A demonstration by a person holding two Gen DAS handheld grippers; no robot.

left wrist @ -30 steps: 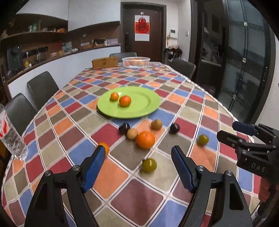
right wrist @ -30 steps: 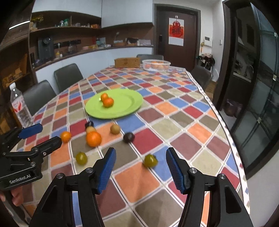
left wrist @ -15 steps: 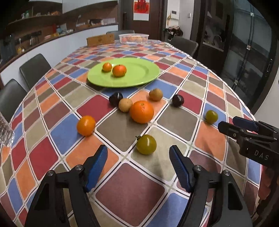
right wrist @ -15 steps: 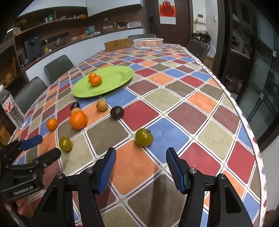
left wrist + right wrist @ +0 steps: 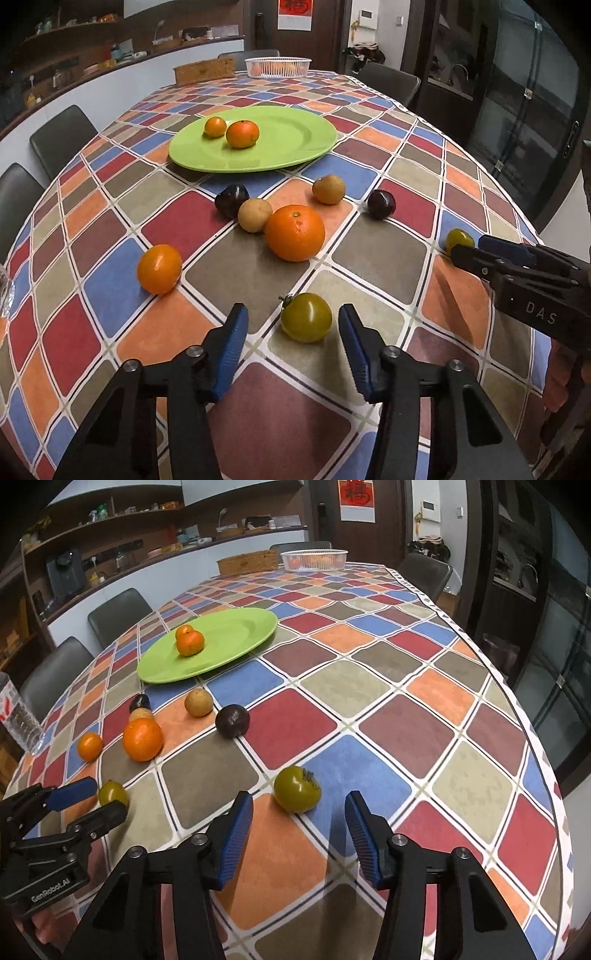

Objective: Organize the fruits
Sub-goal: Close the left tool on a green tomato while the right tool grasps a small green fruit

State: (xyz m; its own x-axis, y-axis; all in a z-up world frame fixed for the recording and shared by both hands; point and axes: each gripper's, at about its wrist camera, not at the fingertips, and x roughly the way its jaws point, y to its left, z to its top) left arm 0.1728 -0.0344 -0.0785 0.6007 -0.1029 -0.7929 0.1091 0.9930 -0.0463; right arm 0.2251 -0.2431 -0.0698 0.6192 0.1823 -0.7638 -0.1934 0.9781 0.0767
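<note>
Nearest, the left gripper (image 5: 291, 332) and right gripper (image 5: 299, 818) — jaws spread, just narrowed — each flank 1 green tomato (image 5: 306, 317) (image 5: 296, 789) without contact. The fruit lies on a checked tablecloth (image 5: 369, 716). Farther: 1 large orange (image 5: 294, 232), then a green plate (image 5: 295, 136) bearing 2 mandarins (image 5: 242, 134). Beyond — grey chairs (image 5: 118, 609), a white basket (image 5: 314, 559). Gripper casings read "DAS" (image 5: 541, 312) and "GenRobot.AI" (image 5: 50, 889).

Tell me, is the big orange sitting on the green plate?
No, the big orange sits on the tablecloth, nearer than the green plate.
</note>
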